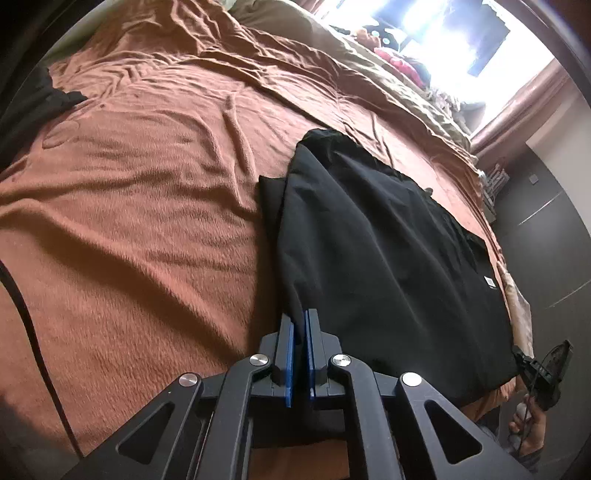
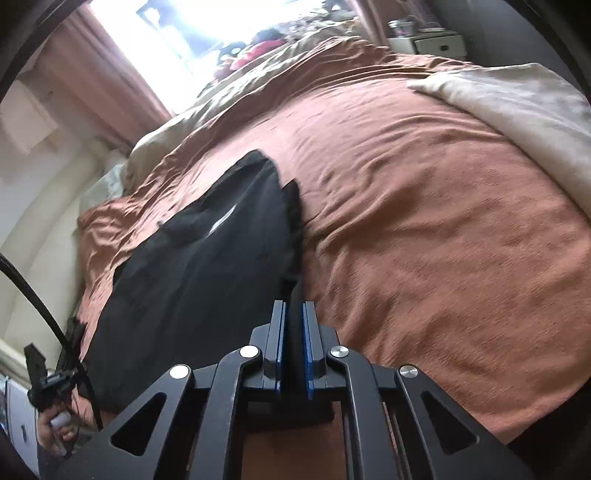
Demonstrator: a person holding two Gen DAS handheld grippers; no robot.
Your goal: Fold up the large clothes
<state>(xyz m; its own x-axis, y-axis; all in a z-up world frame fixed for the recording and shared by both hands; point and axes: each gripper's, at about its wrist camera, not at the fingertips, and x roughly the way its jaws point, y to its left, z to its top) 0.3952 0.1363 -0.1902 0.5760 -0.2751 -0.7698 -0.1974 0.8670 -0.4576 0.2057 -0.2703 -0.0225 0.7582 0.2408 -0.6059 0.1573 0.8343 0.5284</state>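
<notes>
A large black garment (image 1: 388,240) lies flat on a rust-brown bed cover (image 1: 129,221), folded lengthwise, with a small white label (image 1: 489,281) near its right edge. My left gripper (image 1: 300,321) is shut on the garment's near left edge, black cloth pinched between the blue pads. In the right wrist view the same garment (image 2: 207,266) stretches away to the left. My right gripper (image 2: 294,314) is shut on its near right edge, with dark fabric between the pads. A hand (image 1: 528,424) holding the other tool shows at the garment's near right corner.
Rumpled brown cover (image 2: 424,221) spreads wide on both sides. A beige blanket (image 2: 517,110) lies at the far right, another dark cloth (image 1: 33,107) at the far left. Bright window (image 1: 443,29) and soft toys sit beyond the bed. A black cable (image 2: 44,302) hangs by the left hand (image 2: 55,424).
</notes>
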